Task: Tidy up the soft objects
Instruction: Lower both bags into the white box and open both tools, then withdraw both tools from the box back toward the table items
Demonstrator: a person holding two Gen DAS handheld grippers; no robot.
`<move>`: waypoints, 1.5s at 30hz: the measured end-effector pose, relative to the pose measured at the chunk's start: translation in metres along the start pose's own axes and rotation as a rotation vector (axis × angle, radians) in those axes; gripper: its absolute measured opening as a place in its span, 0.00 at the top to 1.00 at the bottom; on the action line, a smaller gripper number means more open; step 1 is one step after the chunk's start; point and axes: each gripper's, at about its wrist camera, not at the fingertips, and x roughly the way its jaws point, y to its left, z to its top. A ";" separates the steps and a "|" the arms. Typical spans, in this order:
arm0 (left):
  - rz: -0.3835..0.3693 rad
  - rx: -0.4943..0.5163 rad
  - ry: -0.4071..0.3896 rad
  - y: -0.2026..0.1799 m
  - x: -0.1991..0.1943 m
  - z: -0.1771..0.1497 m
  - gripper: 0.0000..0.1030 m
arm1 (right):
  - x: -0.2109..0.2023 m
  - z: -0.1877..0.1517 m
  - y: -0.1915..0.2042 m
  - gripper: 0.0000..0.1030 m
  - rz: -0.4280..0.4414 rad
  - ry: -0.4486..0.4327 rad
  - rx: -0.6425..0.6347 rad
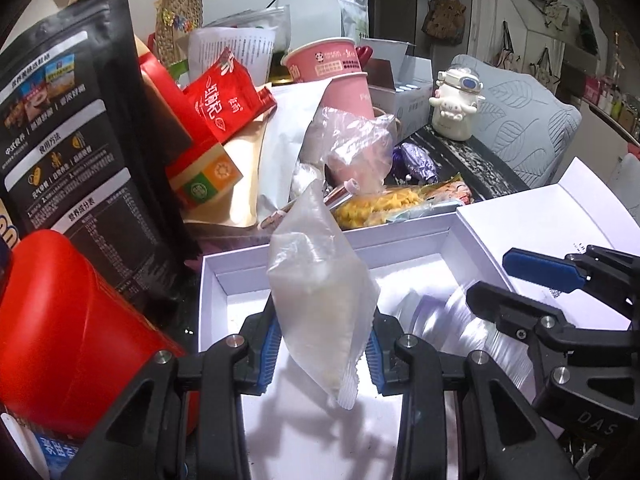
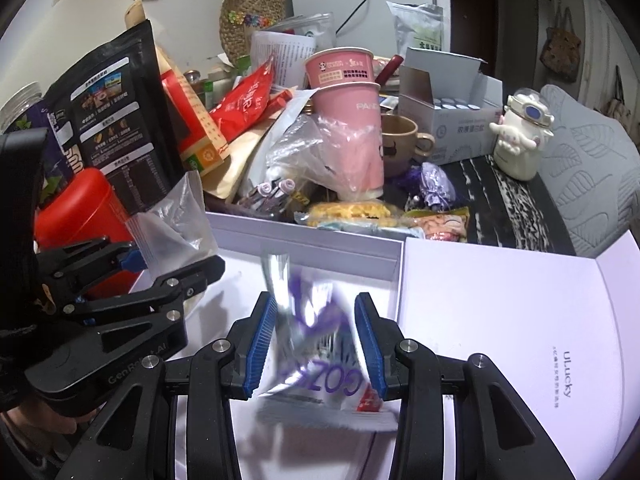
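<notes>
My left gripper (image 1: 323,344) is shut on a clear plastic bag (image 1: 320,300) of pale contents and holds it above the open white box (image 1: 208,280). The bag also shows in the right wrist view (image 2: 176,224), held by the left gripper (image 2: 140,264). My right gripper (image 2: 316,344) has a silver and purple snack packet (image 2: 316,344) between its pads; the packet is motion-blurred and sits low over the white box (image 2: 304,240). In the left wrist view the right gripper (image 1: 520,280) has its jaws apart over the blurred packet (image 1: 440,312) in the box.
Behind the box lies a cluttered pile: a black pouch (image 1: 76,140), a red canister (image 1: 72,328), red packets (image 1: 220,96), stacked pink cups (image 2: 348,120), a yellow snack bag (image 2: 348,212), a white figurine jar (image 2: 520,136). The box lid (image 2: 520,340) lies open at right.
</notes>
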 end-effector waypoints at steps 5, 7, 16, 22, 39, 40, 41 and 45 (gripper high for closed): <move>0.002 -0.032 0.029 0.002 0.001 -0.001 0.53 | -0.003 -0.001 0.000 0.50 -0.021 0.016 0.009; 0.021 -0.031 0.018 0.002 -0.004 -0.001 0.38 | -0.008 -0.002 0.001 0.43 -0.030 0.013 0.007; 0.033 -0.028 -0.041 0.000 -0.037 0.003 0.30 | -0.031 -0.004 0.001 0.42 -0.060 -0.004 0.020; 0.025 -0.019 -0.084 -0.006 -0.065 0.005 0.30 | -0.058 -0.002 0.002 0.42 -0.082 -0.036 0.027; 0.010 -0.004 -0.239 -0.024 -0.171 0.006 0.30 | -0.167 -0.004 0.018 0.36 -0.132 -0.196 0.019; 0.008 -0.005 -0.247 -0.025 -0.177 0.005 0.30 | -0.173 -0.006 0.020 0.36 -0.132 -0.204 0.017; 0.006 -0.005 -0.255 -0.025 -0.183 0.003 0.30 | -0.178 -0.007 0.022 0.36 -0.134 -0.210 0.015; 0.008 -0.007 -0.284 -0.027 -0.207 -0.005 0.20 | -0.205 -0.017 0.032 0.32 -0.145 -0.243 0.002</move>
